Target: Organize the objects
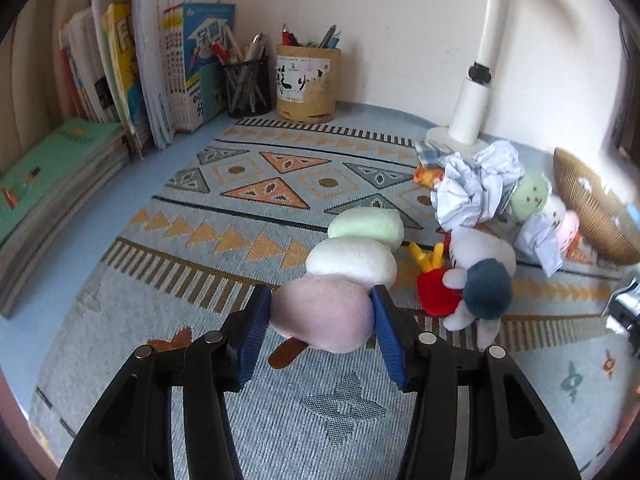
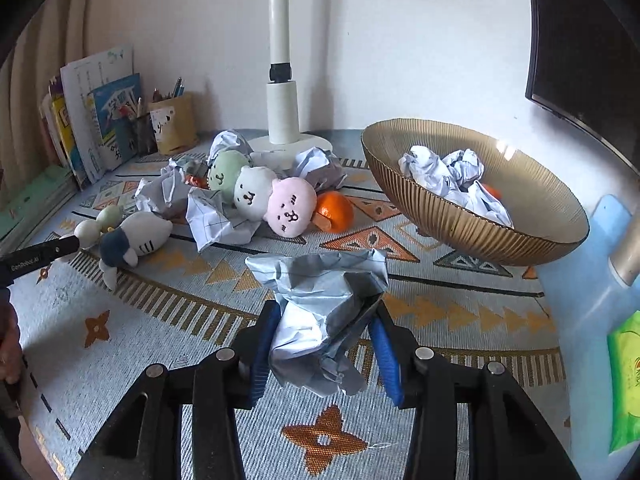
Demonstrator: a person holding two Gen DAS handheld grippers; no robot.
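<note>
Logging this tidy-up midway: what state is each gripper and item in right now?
left gripper: shut on the dango plush
right gripper: shut on a crumpled paper ball
bowl: tilted, crumpled paper inside
face plush skewer: lying on the mat
orange: on the mat beside it
</note>
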